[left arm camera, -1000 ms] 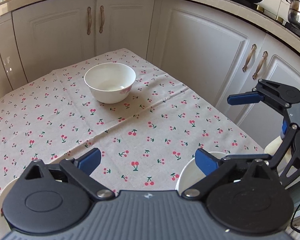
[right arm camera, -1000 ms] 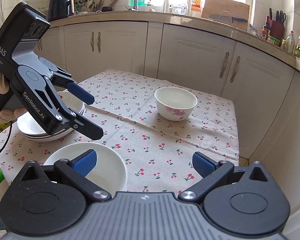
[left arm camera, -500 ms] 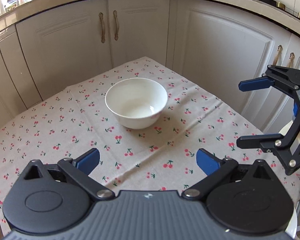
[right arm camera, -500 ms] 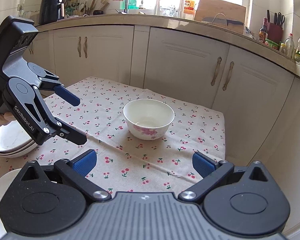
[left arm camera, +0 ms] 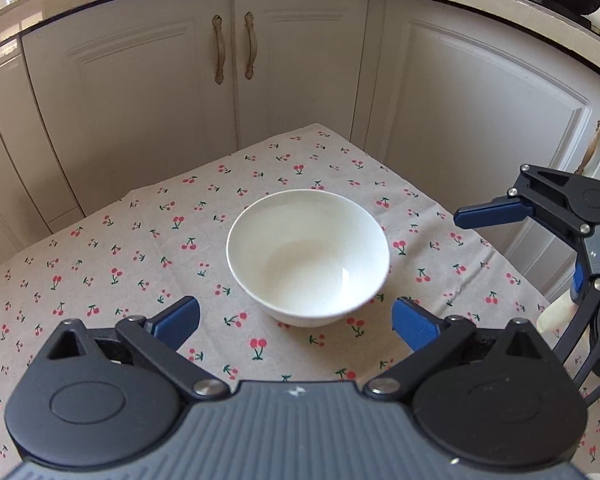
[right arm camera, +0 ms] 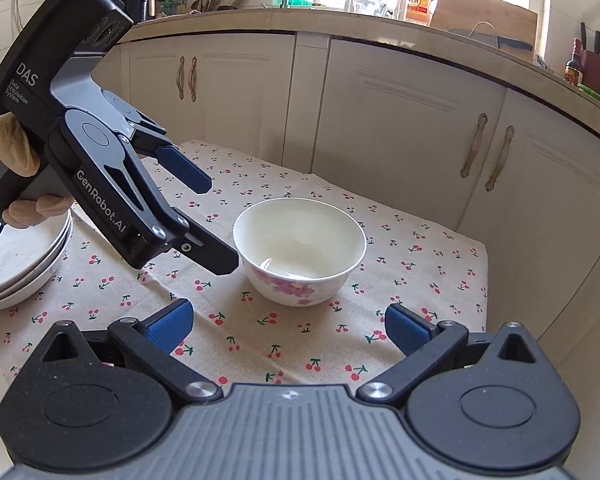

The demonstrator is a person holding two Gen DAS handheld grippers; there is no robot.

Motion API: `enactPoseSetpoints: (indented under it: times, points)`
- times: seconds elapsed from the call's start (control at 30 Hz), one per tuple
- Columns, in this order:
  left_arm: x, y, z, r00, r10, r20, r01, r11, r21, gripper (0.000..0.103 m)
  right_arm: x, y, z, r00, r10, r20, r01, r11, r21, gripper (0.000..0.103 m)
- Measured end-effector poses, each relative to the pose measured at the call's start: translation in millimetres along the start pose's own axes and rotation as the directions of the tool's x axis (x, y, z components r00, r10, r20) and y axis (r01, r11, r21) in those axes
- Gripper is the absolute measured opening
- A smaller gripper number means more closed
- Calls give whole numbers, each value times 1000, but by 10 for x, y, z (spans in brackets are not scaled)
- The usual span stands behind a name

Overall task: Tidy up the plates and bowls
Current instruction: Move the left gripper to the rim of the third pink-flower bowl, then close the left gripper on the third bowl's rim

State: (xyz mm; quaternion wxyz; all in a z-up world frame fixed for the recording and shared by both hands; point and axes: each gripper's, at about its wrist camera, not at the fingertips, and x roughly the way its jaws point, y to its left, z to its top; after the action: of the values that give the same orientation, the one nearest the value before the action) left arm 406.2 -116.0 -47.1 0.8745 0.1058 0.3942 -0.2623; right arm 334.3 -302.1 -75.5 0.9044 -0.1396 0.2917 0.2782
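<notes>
A white bowl [left arm camera: 308, 256] with pink flowers on its side [right arm camera: 300, 248] stands upright and empty on the cherry-print tablecloth [left arm camera: 112, 264]. My left gripper [left arm camera: 296, 322] is open just short of the bowl, its blue pads wider apart than the rim. From the right wrist view the left gripper [right arm camera: 216, 224] hangs open beside the bowl's left rim, apart from it. My right gripper [right arm camera: 288, 326] is open too, a little before the bowl, and the right gripper [left arm camera: 520, 248] shows at the bowl's right. A stack of white plates [right arm camera: 20, 264] sits at the left.
White cabinet doors [left arm camera: 140, 92] close in behind the table on two sides. The table's far right edge [right arm camera: 482, 280] drops off near the bowl. A gloved hand [right arm camera: 4, 148] holds the left gripper above the plate stack.
Both grippers have moved in toward the bowl, which now looks larger and centred in each view. The single plate at the front has dropped out of view.
</notes>
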Motion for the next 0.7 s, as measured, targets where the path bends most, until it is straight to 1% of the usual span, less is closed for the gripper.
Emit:
enactPoseSetpoints:
  times: [0.07,0.27,0.33,0.4,0.6,0.7]
  points:
    - [82,20,37,1000,4,-6,-4,1000,8,101,147,-67,40,1000,28,4,-28,1000,-1,103]
    - [248,100,109,1000,-21,-10,21,1000,-4,99,355,-155,99,999,49,6,-49,999,7,103]
    - [286,114,134,999,-31,-10,31,999,-6,96,425,-179,113,999,54,1,-54,998,11,103]
    - [324,120,149,999,-40,-18,40,999,0,90,482,-206,113,998,69,-4,-69,998,14,103]
    - [428,150,175,998,-62,-28,61,998,-10,84,609,-229,145,996,87,-9,-87,996,4,103]
    - [461,173,192,997,-73,-28,73,997,-21,80,640,-213,160,997,81,-9,-82,997,-10,103]
